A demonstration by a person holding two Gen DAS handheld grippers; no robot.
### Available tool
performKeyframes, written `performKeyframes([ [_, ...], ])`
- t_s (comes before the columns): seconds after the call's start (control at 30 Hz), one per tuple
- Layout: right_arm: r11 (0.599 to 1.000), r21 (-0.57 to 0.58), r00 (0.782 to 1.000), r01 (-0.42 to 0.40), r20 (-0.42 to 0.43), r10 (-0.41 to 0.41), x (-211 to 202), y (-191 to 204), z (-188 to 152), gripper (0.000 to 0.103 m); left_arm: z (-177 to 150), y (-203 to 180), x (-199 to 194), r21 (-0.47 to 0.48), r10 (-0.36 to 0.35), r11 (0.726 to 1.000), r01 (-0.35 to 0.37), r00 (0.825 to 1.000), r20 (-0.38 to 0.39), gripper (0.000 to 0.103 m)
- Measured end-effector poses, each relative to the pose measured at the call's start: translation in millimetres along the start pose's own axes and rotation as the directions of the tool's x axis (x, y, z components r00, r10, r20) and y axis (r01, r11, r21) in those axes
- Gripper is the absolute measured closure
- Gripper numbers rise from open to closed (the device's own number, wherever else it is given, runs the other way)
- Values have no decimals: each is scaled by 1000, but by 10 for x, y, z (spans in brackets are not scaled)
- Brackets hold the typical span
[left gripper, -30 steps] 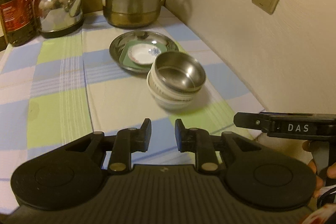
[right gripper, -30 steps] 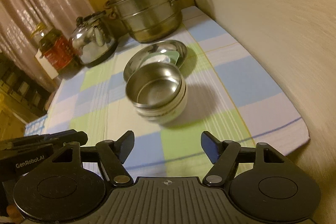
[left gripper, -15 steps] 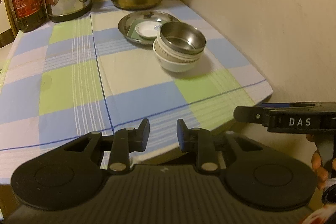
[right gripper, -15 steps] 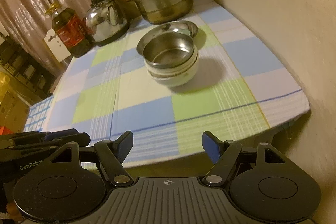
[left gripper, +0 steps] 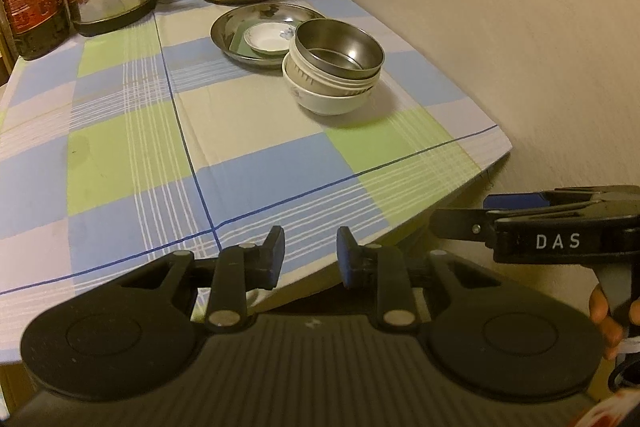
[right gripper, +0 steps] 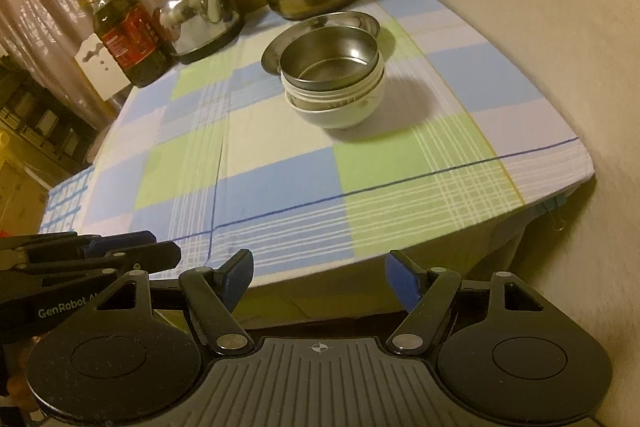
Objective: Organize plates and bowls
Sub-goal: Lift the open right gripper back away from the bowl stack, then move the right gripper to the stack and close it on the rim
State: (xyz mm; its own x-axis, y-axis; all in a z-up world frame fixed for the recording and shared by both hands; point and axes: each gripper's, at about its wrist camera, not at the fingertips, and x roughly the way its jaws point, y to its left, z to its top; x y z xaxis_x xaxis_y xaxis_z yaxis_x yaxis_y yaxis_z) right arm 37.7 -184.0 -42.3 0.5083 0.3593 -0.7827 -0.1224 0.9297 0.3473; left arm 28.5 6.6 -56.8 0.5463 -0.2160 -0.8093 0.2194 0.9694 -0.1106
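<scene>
Off the table edge, each hand-held gripper gapes, empty.

Your black two-finger left gripper tilts downward with its jaws a narrow gap apart and nothing between them. Your black two-finger right gripper tilts down likewise, its blue-padded jaws spread wide and empty. Your right hand wraps that gripper's handle, fingers curled, just beside the left one.
</scene>
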Motion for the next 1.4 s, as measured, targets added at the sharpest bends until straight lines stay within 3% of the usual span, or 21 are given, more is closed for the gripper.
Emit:
performKeyframes([
  [0.8, 987, 135, 995, 88, 37, -93, 254, 326, 158, 30, 338, 584, 178, 77, -87, 993, 87, 996, 2, 78],
  [1.17, 969, 226, 975, 98, 172, -139, 303, -26, 447, 31, 720, 525, 484, 72, -128, 990, 125, 991, 38, 78],
  [1.4, 971, 239, 964, 30, 249, -91, 433, -398, 807, 33, 1078, 356, 707, 36, -117, 993, 115, 990, 82, 78],
])
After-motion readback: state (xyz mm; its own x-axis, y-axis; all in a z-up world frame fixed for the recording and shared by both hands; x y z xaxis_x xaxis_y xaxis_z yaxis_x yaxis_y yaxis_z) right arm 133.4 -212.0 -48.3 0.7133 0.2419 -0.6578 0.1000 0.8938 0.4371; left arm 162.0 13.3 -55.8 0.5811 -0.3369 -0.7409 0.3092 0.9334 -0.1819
